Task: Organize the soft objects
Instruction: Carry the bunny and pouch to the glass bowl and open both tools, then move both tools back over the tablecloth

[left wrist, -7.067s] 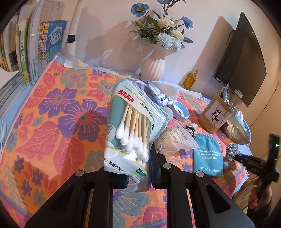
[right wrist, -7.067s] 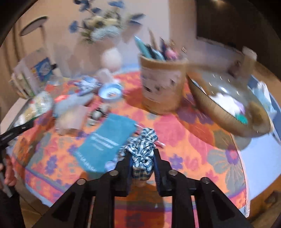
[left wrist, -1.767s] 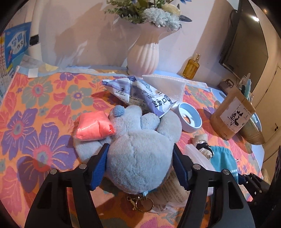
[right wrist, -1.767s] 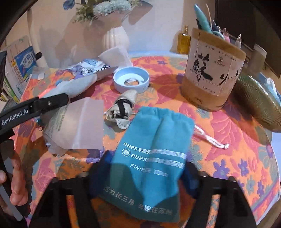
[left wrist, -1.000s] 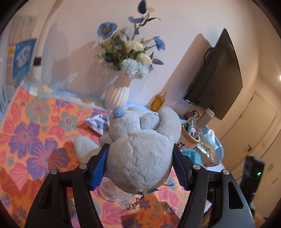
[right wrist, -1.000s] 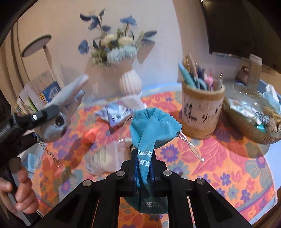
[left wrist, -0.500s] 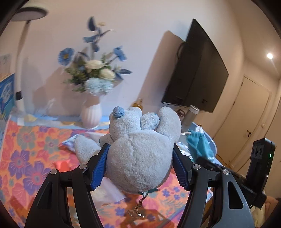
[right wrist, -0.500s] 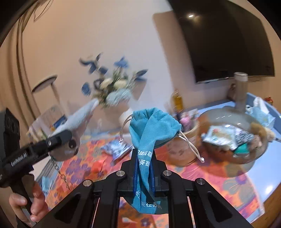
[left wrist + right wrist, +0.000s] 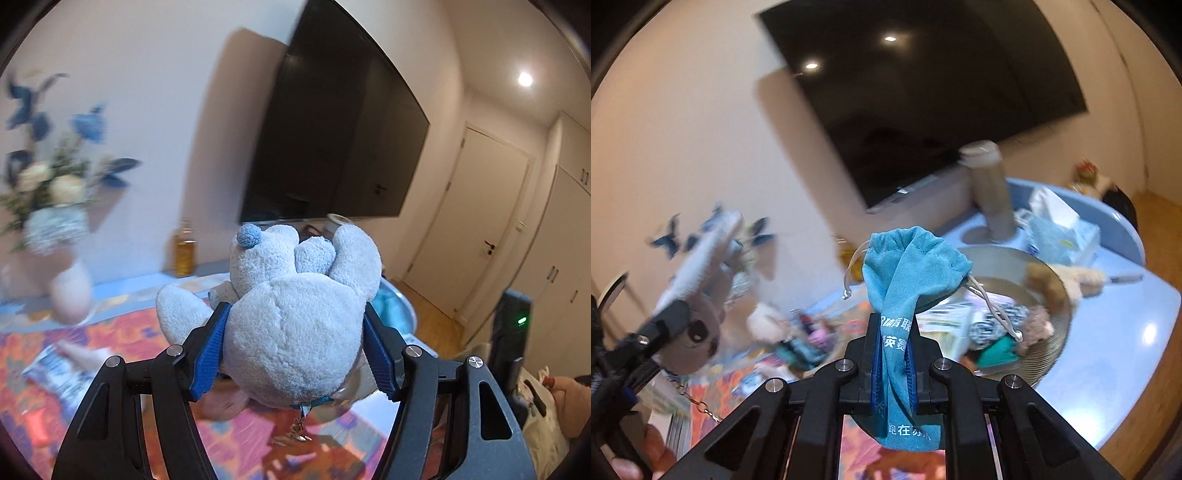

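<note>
Carrying both catches clear of the table [image 9: 110, 332], the two grippers have swung off the floral cloth toward the metal bowl [image 9: 1054, 354], so the drop-off looks close. Low in its frame, the left gripper [image 9: 295, 347] grips the grey plush toy [image 9: 295, 332] with its jaws spread wide. The right gripper [image 9: 894, 363], jaws nearly shut, pinches the teal drawstring pouch [image 9: 905, 273]. Both tilt gently downward, the bowl just beyond the pouch.

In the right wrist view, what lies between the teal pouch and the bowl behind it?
Nothing solid: the right gripper holds the teal pouch aloft; only its drawstring hangs toward the bowl.
</note>
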`<act>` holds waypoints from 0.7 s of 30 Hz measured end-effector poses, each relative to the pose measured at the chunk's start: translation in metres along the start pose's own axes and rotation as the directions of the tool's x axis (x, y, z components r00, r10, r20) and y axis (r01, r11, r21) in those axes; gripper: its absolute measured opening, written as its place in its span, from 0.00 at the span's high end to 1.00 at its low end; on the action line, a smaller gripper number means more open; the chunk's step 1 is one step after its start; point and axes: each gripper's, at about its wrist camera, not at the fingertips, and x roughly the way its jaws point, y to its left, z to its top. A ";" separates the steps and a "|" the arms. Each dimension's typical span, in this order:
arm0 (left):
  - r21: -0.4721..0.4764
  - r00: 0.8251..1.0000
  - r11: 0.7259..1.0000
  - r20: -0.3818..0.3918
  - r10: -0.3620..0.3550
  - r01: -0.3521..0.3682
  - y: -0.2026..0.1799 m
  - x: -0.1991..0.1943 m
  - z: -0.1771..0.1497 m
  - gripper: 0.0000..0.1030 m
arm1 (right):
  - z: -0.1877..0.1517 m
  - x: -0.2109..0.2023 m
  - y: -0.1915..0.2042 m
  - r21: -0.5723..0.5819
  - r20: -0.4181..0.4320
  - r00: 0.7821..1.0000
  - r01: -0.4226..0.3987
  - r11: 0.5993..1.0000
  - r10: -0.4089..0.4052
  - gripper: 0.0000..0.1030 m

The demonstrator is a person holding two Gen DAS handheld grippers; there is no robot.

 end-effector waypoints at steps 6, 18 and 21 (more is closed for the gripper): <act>-0.061 0.999 0.997 -0.033 -0.043 0.041 -0.015 0.066 0.009 0.37 | 0.014 0.039 -0.025 0.049 -0.049 0.998 0.049 0.998 -0.047 0.89; -0.136 0.974 0.989 -0.212 -0.083 0.054 -0.010 0.144 -0.027 0.24 | -0.002 0.071 -0.081 0.209 -0.269 0.962 0.098 0.973 -0.039 0.41; -0.135 0.973 0.989 -0.208 -0.094 0.067 -0.009 0.124 -0.030 0.24 | -0.007 0.049 -0.091 0.240 -0.252 0.966 0.116 0.964 -0.054 0.41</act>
